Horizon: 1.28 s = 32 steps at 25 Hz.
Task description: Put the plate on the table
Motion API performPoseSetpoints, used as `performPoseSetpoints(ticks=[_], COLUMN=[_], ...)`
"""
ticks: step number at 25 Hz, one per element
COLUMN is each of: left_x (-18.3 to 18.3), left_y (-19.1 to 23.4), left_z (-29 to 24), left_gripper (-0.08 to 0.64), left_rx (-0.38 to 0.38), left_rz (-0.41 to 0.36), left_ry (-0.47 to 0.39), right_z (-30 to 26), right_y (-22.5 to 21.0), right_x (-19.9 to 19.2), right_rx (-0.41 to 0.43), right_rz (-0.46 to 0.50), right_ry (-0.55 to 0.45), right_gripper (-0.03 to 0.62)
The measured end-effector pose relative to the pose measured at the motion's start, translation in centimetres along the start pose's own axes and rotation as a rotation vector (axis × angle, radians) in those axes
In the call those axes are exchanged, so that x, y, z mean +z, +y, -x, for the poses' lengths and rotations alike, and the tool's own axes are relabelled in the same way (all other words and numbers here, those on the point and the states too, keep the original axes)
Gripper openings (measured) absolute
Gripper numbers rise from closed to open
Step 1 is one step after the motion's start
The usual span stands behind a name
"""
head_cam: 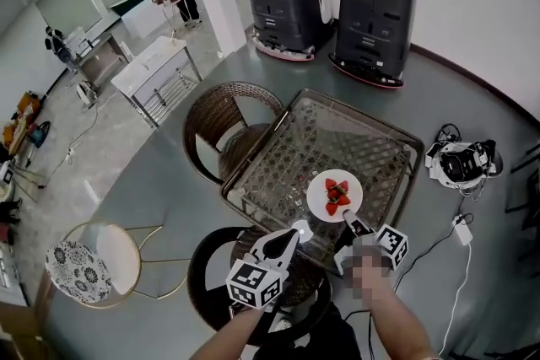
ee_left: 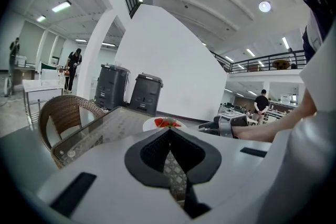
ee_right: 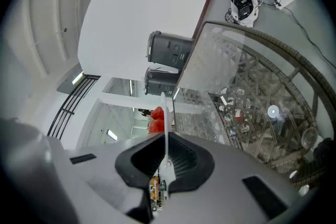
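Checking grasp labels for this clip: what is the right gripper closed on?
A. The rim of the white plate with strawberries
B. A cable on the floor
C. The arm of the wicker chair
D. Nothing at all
A: in the right gripper view, the right gripper has its jaws pinched on the thin edge of the white plate, with the strawberries just beyond.

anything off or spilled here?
Nothing stands out. The right gripper clamps the plate rim in its jaws; the strawberries sit on it, none spilled onto the glass table. The left gripper is shut, empty.
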<state>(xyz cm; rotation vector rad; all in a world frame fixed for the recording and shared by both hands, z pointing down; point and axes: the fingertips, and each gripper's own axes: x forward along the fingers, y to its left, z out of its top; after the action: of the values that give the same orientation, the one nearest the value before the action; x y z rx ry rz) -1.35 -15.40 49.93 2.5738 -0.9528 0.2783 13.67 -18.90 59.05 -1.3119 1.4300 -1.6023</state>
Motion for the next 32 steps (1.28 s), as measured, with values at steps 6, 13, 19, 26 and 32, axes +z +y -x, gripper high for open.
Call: performPoseSetpoints(ticks=[6, 13, 19, 26, 32], left_x=[-0.7, -1.9, -2.6, -3.0, -3.3], left_y=[2.0, 4.0, 5.3, 6.5, 6.5], left_z=[-3.3, -7.3, -9.1, -11.0, -12.2], left_gripper=[0.006, 0.006, 0.006, 0.006, 0.006], left_rx=[0.049, 0.080, 0.095, 0.111, 0.105], left_rz=[0.023, 0.061, 0.095, 0.134, 0.149], left_ry=[0.027, 0.060, 0.087, 0.098, 0.108], right_z=[-4.4, -8.5, -11.3, -13.8, -14.8], right_y=[-2.5, -6.1, -7.9, -9.6, -10.1], right_x=[1.7, 3.0, 2.8, 2.7, 2.7], right_rx=[-0.024, -0.080, -0.119, -0.149, -0.155], right_rz=[0.007, 0.022, 0.038, 0.039, 0.048], right_ry=[0.066, 0.133, 0.186, 0.225, 0.250], right_gripper=[0.018, 0.018, 0.018, 0.018, 0.018])
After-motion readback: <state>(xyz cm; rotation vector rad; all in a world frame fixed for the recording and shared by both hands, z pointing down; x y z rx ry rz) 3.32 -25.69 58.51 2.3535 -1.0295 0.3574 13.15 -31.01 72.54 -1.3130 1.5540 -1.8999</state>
